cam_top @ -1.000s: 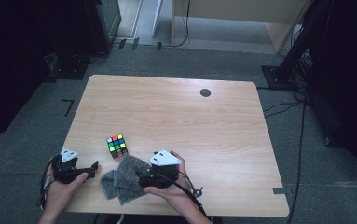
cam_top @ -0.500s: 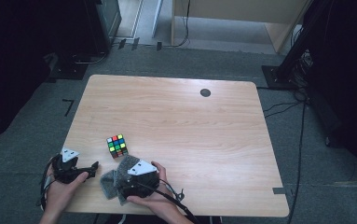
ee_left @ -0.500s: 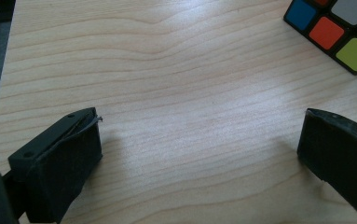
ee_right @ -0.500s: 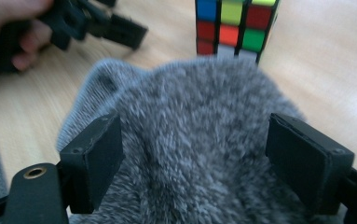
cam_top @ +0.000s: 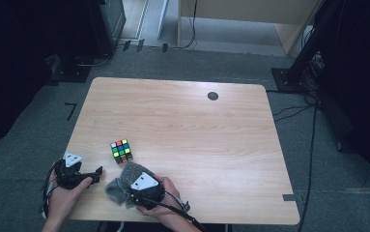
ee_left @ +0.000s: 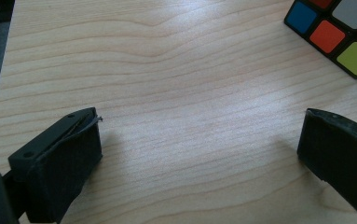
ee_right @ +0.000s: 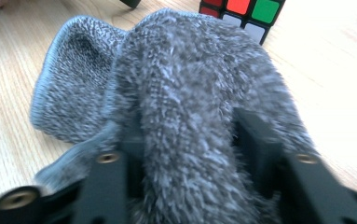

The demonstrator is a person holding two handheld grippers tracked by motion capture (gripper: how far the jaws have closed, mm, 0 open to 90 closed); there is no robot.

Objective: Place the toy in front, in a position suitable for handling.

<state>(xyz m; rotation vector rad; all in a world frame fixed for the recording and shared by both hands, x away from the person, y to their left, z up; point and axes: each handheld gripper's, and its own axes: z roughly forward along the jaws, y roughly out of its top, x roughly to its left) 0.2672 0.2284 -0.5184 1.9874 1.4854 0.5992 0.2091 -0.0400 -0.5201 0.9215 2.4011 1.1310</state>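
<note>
fuzzy grey sock [ee_right: 190, 107] | soft, light, limp; best pinched mid-fold | right gripper [ee_right: 188, 140] clamped on it | left gripper [ee_left: 199, 154] wide, empty

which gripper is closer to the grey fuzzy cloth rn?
Right. The right gripper has its jaws on either side of a fold of the grey fuzzy cloth. The left gripper sits open on bare table beside it, not touching.

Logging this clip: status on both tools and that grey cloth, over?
Left tool open, empty, low over the table. Right tool shut on grey fuzzy cloth. Puzzle cube just beyond the cloth, untouched.
</note>
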